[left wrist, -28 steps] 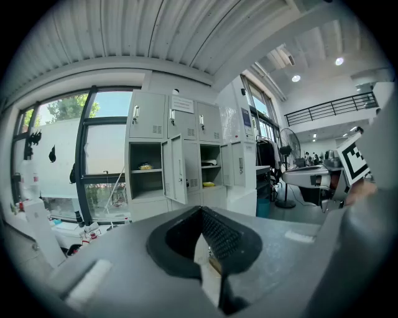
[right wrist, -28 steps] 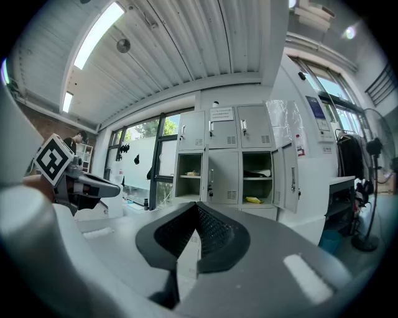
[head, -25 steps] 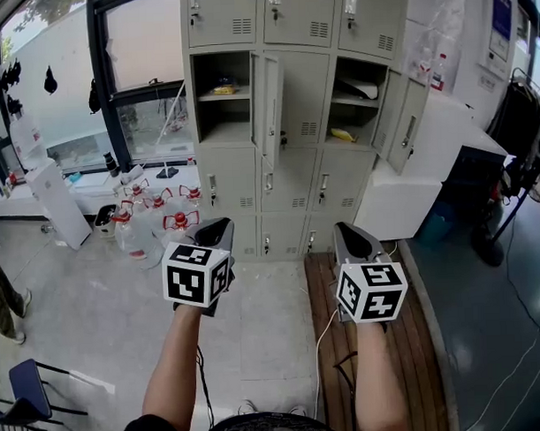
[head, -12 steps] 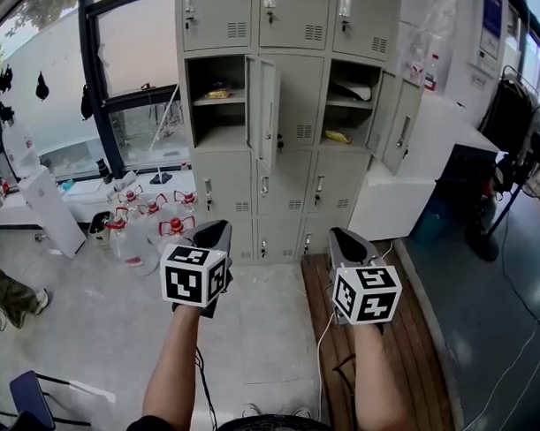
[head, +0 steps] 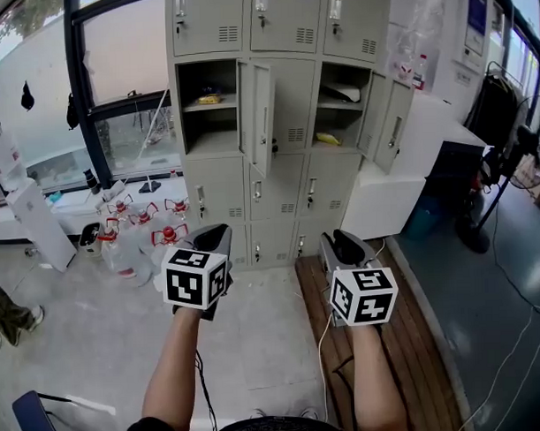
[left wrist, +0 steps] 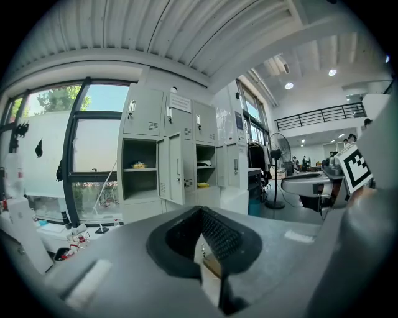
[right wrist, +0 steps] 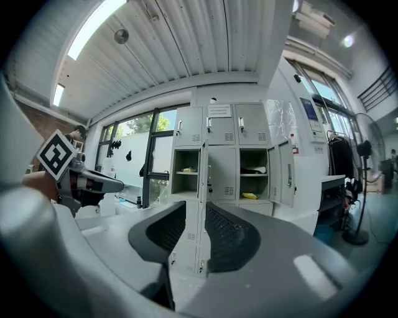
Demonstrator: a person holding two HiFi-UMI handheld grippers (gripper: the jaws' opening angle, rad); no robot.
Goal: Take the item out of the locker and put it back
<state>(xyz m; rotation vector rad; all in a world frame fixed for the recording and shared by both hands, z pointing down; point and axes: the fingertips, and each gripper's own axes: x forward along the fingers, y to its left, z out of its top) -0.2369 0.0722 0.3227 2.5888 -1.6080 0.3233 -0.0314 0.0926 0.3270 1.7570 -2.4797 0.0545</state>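
Note:
A grey locker bank (head: 286, 179) stands ahead with two doors open. The left open compartment (head: 209, 124) has a yellow item (head: 209, 99) on its shelf. In the right one, a white item (head: 347, 93) lies on the shelf and a yellow item (head: 327, 139) on the floor below it. My left gripper (head: 219, 231) is held out level, well short of the lockers; its jaws (left wrist: 200, 211) meet at the tips, empty. My right gripper (head: 342, 239) is beside it, and its jaws (right wrist: 196, 214) have just been opening, with nothing between them.
Several water jugs with red caps (head: 133, 233) crowd the floor at the lockers' left. A wooden platform (head: 407, 338) runs along the right, and a white cabinet (head: 410, 179) adjoins the lockers. A fan stand (head: 474, 238) is far right, and a person's leg (head: 8, 308) far left.
The right gripper's jaws have parted from shut to a clear gap. The head view has swung slightly, so the lockers have drifted left. Both grippers are held much as before.

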